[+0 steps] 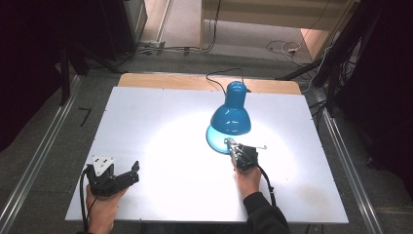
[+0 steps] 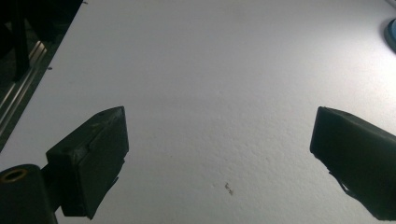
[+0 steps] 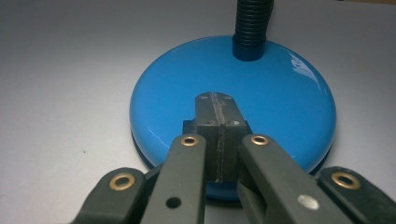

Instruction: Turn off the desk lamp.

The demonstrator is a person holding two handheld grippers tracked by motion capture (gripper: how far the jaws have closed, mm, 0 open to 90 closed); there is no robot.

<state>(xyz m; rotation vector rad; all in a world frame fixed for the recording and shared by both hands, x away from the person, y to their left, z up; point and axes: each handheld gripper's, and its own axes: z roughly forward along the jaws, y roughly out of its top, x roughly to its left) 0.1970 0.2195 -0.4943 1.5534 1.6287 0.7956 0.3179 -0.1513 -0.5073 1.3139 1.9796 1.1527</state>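
Observation:
A blue desk lamp stands right of the middle of the white table [image 1: 156, 112], its shade [image 1: 230, 118] bent down and casting a bright pool of light. Its round blue base [image 3: 280, 98] lies under the shade, with a ribbed black neck [image 3: 252, 28] rising from the far side. My right gripper [image 3: 214, 100] is shut, jaws pressed together with nothing between them, tips over the near part of the base. From above, the right gripper [image 1: 229, 142] meets the base's front edge [image 1: 216, 141]. My left gripper [image 1: 134, 173] rests open near the front left corner; the left gripper [image 2: 219, 121] has bare table between its jaws.
The lamp's black cable [image 1: 219, 75] runs off the back edge over a wooden strip [image 1: 170, 80]. Metal rails [image 1: 34, 161] flank the table on both sides. Loose cables [image 1: 285, 48] lie on the floor behind. A corner of the lamp base [image 2: 391, 35] is visible in the left gripper view.

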